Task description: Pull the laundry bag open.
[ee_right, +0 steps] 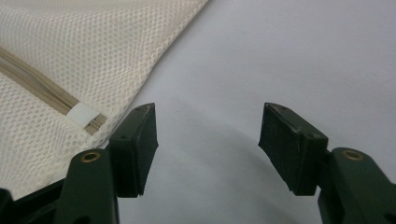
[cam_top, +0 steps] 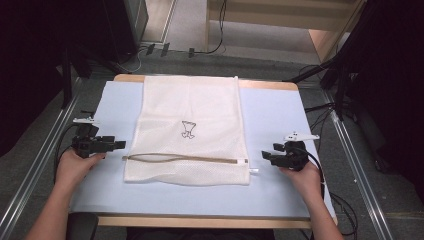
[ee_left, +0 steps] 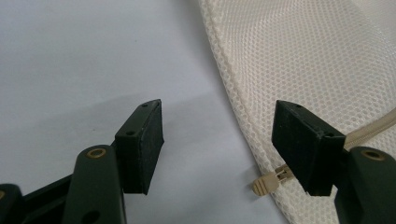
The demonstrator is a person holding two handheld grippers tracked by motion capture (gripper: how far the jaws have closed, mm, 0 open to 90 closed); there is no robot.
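Mesh laundry bag (cam_top: 190, 131) flat on table (cam_top: 272, 120), left claw (cam_top: 121, 145) released, right claw (cam_top: 263, 156) released, bag's far edge cut off up close.

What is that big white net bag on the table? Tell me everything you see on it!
The mesh bag is cream-white netting with tiny holes. It lies flat on the pale blue table cover, long side running away from the person. A beige zipper crosses near its front edge, slightly wavy, with a pull tab at the left end. A small black line drawing sits mid-bag. Neither gripper touches it.
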